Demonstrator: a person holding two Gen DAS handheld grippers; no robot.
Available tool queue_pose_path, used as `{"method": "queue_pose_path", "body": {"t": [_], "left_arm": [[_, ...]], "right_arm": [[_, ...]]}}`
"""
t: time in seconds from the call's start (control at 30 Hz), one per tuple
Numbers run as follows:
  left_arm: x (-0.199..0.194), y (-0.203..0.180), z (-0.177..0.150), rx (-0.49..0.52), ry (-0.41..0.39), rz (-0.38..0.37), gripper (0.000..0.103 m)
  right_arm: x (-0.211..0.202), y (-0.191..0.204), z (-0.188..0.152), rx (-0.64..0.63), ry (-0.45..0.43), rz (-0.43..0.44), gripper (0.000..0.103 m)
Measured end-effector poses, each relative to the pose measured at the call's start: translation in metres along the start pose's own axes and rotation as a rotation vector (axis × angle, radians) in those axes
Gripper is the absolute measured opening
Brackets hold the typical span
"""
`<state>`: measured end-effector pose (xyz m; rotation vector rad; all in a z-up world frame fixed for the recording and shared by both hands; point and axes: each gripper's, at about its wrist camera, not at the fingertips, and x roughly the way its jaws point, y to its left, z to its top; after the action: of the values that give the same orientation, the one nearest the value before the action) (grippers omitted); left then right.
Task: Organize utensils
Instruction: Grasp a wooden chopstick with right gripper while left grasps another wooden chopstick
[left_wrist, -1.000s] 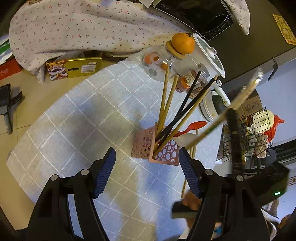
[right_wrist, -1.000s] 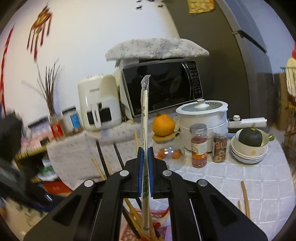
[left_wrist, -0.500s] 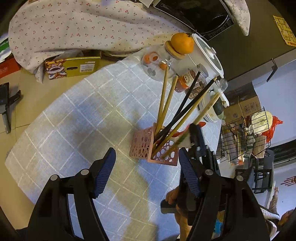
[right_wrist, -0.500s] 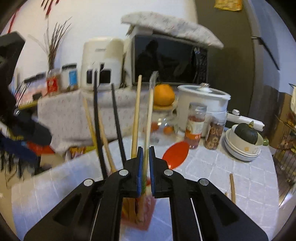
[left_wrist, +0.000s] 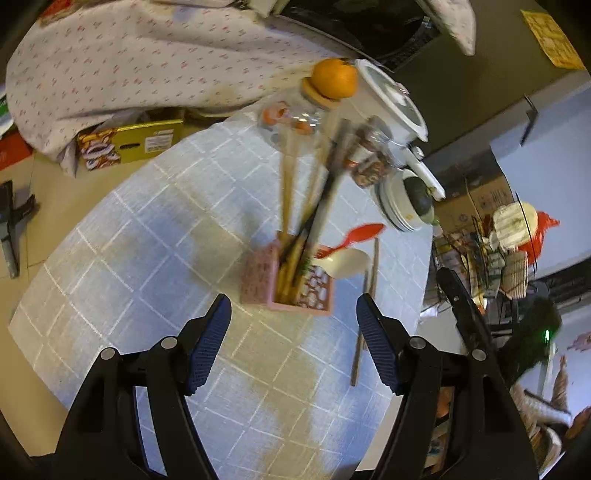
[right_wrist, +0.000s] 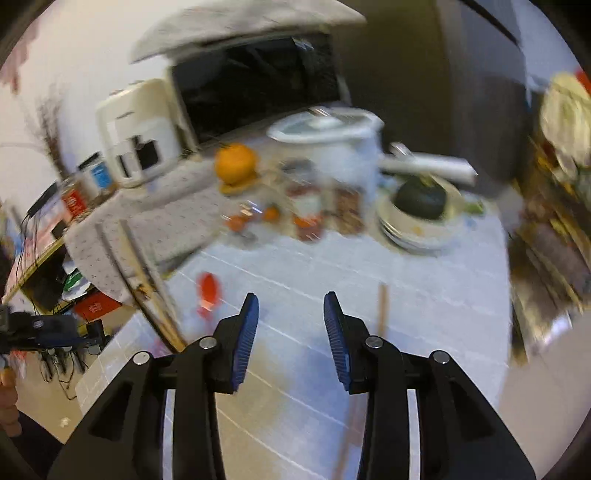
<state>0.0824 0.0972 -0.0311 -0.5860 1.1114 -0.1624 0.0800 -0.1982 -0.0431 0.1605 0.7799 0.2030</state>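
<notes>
A pink perforated utensil holder (left_wrist: 291, 284) stands on the checked tablecloth (left_wrist: 155, 236) and holds several wooden and black chopsticks (left_wrist: 314, 206). A red spoon (left_wrist: 354, 236) and a white spoon (left_wrist: 347, 262) lie beside it. Loose wooden chopsticks (left_wrist: 364, 295) lie on the cloth to its right. My left gripper (left_wrist: 293, 347) is open and empty just in front of the holder. My right gripper (right_wrist: 290, 332) is open and empty above the cloth; the chopsticks (right_wrist: 147, 291) show at its left, a loose chopstick (right_wrist: 383, 306) at its right, the red spoon (right_wrist: 208, 291) ahead.
At the table's far side stand a glass jar with an orange (left_wrist: 334, 79) on top, spice jars (left_wrist: 369, 162), a white cooker (left_wrist: 388, 107) and stacked bowls with a dark squash (left_wrist: 413, 199). A wire rack (left_wrist: 491, 254) stands off the right edge. A yellow box (left_wrist: 129, 144) sits at left.
My right gripper has opened and let go of the wrapped chopstick, which now stands in the holder. The right gripper has pulled back to the right. The left gripper has barely moved.
</notes>
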Motion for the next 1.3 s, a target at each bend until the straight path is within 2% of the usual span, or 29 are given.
{"method": "queue_pose_path", "body": {"t": [0.13, 0.23, 0.4, 0.53, 0.63, 0.8, 0.9, 0.93, 1.0, 1.1, 1.3], "left_arm": [[0.001, -0.038, -0.022, 0.1, 0.021, -0.035, 0.067], [0.009, -0.058, -0.039, 0.145, 0.054, -0.044, 0.067], [0.041, -0.083, -0.072, 0.183, 0.134, -0.02, 0.067], [0.082, -0.087, -0.093, 0.2, 0.202, 0.054, 0.067], [0.116, -0.077, -0.102, 0.175, 0.249, 0.12, 0.067], [0.14, -0.062, -0.106, 0.142, 0.27, 0.174, 0.067], [0.142, -0.064, -0.105, 0.149, 0.259, 0.179, 0.067], [0.144, -0.067, -0.104, 0.146, 0.26, 0.178, 0.067], [0.146, -0.069, -0.103, 0.142, 0.262, 0.176, 0.067], [0.149, -0.071, -0.106, 0.151, 0.261, 0.182, 0.067], [0.161, -0.084, -0.103, 0.177, 0.244, 0.191, 0.067]], "right_arm": [[0.014, -0.055, -0.022, 0.135, 0.161, -0.084, 0.041], [0.028, -0.076, -0.035, 0.185, 0.294, -0.071, 0.041], [0.048, -0.086, -0.044, 0.161, 0.38, -0.08, 0.041], [0.077, -0.091, -0.05, 0.166, 0.442, -0.064, 0.041], [0.099, -0.09, -0.049, 0.178, 0.463, -0.052, 0.04], [0.126, -0.09, -0.044, 0.195, 0.458, -0.062, 0.037], [0.146, -0.087, -0.042, 0.175, 0.46, -0.095, 0.027], [0.15, -0.087, -0.042, 0.166, 0.462, -0.105, 0.019], [0.159, -0.087, -0.044, 0.154, 0.477, -0.12, 0.011], [0.154, -0.09, -0.044, 0.174, 0.5, -0.088, 0.01], [0.094, -0.1, -0.023, 0.185, 0.42, -0.023, 0.01]]}}
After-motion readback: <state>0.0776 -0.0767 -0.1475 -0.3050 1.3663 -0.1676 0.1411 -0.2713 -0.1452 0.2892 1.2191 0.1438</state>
